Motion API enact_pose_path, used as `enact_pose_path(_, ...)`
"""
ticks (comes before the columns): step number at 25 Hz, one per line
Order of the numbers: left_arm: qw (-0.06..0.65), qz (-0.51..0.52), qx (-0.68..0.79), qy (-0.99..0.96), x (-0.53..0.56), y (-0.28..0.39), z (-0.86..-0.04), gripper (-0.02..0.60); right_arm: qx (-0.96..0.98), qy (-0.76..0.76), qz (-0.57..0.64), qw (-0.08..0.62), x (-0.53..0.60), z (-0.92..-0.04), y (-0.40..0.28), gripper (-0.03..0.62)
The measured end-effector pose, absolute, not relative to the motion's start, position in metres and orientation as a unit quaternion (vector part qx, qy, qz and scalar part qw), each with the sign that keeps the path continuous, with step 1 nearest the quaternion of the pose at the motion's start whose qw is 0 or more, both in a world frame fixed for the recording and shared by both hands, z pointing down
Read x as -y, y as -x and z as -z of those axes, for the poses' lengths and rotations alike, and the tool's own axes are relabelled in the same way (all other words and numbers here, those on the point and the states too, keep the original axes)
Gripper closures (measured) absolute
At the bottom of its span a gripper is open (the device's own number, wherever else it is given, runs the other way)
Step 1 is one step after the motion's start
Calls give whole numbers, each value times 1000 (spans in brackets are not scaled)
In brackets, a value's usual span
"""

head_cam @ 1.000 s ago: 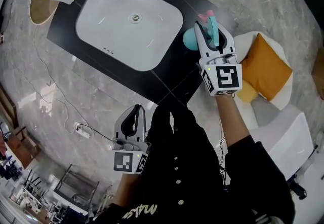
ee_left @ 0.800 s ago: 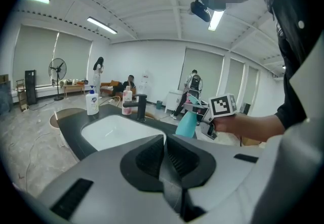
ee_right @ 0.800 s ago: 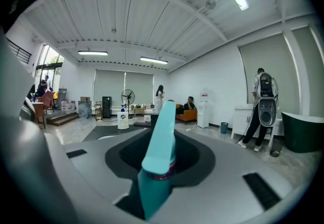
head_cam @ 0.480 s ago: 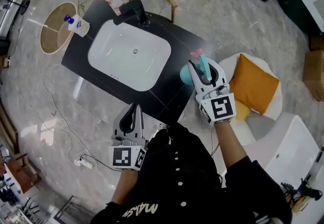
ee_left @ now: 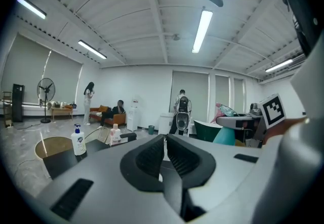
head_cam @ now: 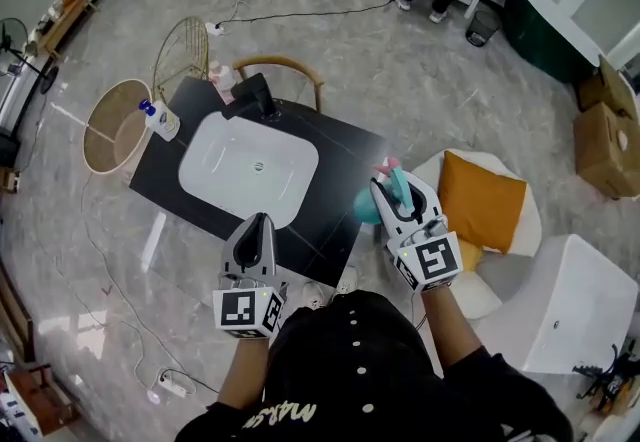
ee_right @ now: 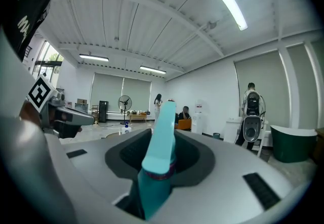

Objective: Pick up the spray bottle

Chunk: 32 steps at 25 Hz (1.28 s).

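Note:
The spray bottle [head_cam: 368, 204] is teal with a pink trigger. My right gripper [head_cam: 401, 196] is shut on its neck and holds it in the air just off the right edge of the black table [head_cam: 330, 220]. In the right gripper view the bottle's teal head [ee_right: 161, 142] stands between the dark pads. My left gripper [head_cam: 256, 228] hovers lower left over the table's near edge, shut with nothing in it. In the left gripper view its pads [ee_left: 152, 154] meet, and the held bottle [ee_left: 225, 136] shows at the right.
A white sink basin [head_cam: 250, 168] with a dark faucet [head_cam: 256, 96] fills the table. A soap pump bottle [head_cam: 162, 120] and a small pink bottle [head_cam: 223, 82] stand at its far corners. A white armchair with an orange cushion [head_cam: 482, 200] sits right. Round baskets [head_cam: 112, 126] lie left.
Both grippers have risen, the right one carrying the spray bottle up and off the table's right edge. The table and floor look smaller and farther below.

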<state>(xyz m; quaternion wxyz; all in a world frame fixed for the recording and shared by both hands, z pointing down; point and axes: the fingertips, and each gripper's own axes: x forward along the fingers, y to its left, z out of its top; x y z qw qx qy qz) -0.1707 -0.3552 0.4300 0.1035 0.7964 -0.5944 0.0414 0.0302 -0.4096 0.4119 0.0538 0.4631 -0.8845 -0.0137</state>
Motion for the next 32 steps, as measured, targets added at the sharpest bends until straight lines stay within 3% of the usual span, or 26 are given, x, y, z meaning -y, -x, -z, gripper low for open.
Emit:
enact_pose_path(19,50,-14,555,-830,367,149,-387,554,837,-546,33,28,368,-371,-102,485)
enact_pose_path(32,40,-20,564,-825,358,154,-386,554,839,-543,27,26,368,-377,-97,487)
